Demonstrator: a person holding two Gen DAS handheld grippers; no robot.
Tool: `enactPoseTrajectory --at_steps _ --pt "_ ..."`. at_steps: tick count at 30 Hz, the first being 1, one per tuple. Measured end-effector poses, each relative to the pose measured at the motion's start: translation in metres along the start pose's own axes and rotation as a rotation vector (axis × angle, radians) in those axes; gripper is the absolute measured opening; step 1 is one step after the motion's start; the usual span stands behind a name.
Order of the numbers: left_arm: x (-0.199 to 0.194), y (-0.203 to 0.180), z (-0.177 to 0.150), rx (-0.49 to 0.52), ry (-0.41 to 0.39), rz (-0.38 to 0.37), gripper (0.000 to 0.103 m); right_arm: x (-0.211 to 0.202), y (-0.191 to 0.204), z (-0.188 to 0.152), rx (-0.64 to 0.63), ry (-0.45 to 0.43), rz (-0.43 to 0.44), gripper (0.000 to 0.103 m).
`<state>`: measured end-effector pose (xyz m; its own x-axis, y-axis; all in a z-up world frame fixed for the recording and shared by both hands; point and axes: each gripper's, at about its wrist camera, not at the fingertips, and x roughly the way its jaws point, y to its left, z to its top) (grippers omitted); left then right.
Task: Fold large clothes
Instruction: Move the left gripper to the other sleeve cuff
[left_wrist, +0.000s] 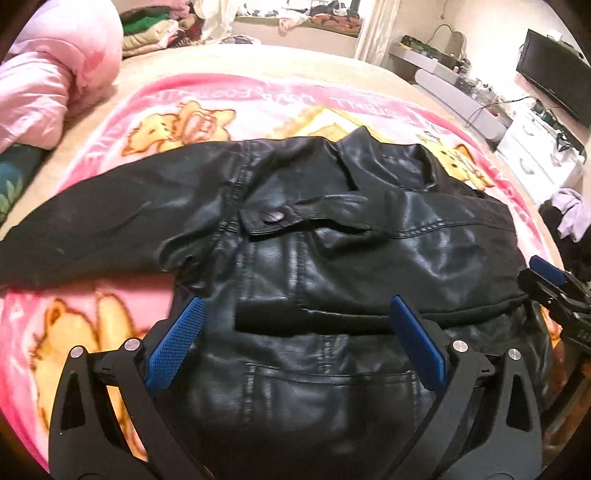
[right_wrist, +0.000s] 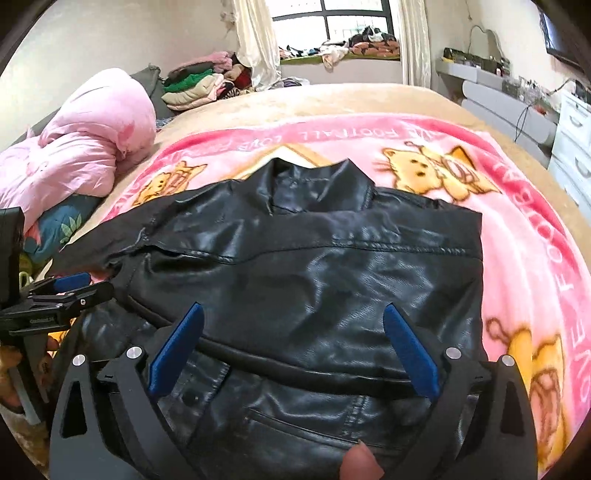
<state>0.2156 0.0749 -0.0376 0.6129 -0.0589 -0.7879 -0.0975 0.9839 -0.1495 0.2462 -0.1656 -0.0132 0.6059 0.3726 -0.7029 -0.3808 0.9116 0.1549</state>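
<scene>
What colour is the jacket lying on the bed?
Shiny black jacket, leather-like, seen best in the right wrist view.

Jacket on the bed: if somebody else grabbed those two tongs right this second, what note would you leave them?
Left tongs: open, holding nothing, over the jacket's lower front.
Right tongs: open, empty, over the folded-in side.
Jacket: lies on the pink blanket, collar at the far end.
Done: one side looks folded in across the body; its sleeve cannot be seen.
Left: the other sleeve lies stretched out sideways; fold it in, then probably fold the body in half.
</scene>
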Motion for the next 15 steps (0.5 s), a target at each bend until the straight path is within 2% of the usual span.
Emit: enactPoseTrajectory --at_steps 15 --pt "-0.020 0.041 0.006 -0.085 -0.041 0.053 0.094 -0.001 0.062 0.007 -0.098 -0.036 0.033 0.097"
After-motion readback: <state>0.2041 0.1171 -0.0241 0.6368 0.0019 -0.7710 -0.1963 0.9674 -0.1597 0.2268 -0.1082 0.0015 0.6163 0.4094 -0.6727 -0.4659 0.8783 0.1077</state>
